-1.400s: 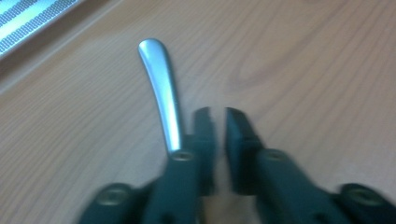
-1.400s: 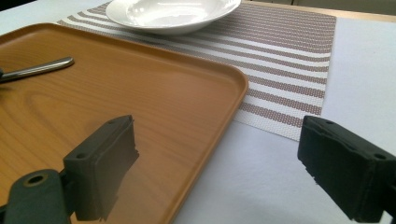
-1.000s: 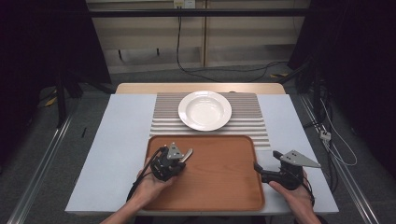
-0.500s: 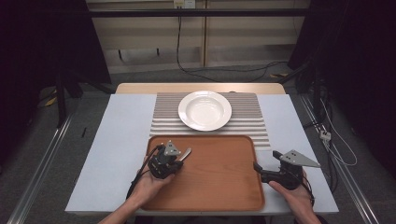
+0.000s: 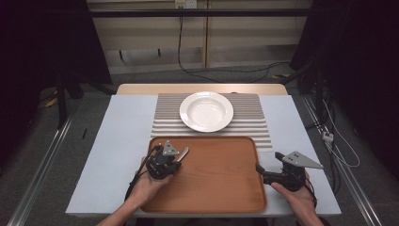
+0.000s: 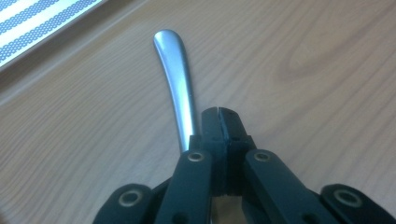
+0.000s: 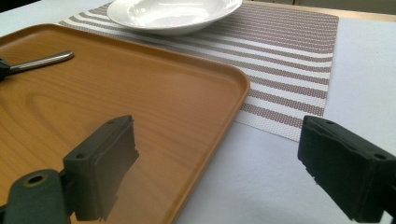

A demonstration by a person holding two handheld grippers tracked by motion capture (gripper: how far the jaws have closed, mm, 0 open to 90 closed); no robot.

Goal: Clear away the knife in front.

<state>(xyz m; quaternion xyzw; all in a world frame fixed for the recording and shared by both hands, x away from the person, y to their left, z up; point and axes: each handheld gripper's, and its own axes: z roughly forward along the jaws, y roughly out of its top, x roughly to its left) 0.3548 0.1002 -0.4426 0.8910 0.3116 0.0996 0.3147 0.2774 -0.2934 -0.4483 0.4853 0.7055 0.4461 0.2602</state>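
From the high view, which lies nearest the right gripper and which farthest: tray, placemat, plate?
Measured from the right gripper:
1. Tray: its right edge sits at the jaws.
2. Placemat: striped, just beyond the tray.
3. Plate: white, on the placemat, farthest back.

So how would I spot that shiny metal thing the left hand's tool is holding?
Find the wooden tray at the table's near edge. Over its far left corner, the left gripper is shut on a metal handle, likely cutlery. It is the one slim, silvery, polished piece; the white plate sits beyond.
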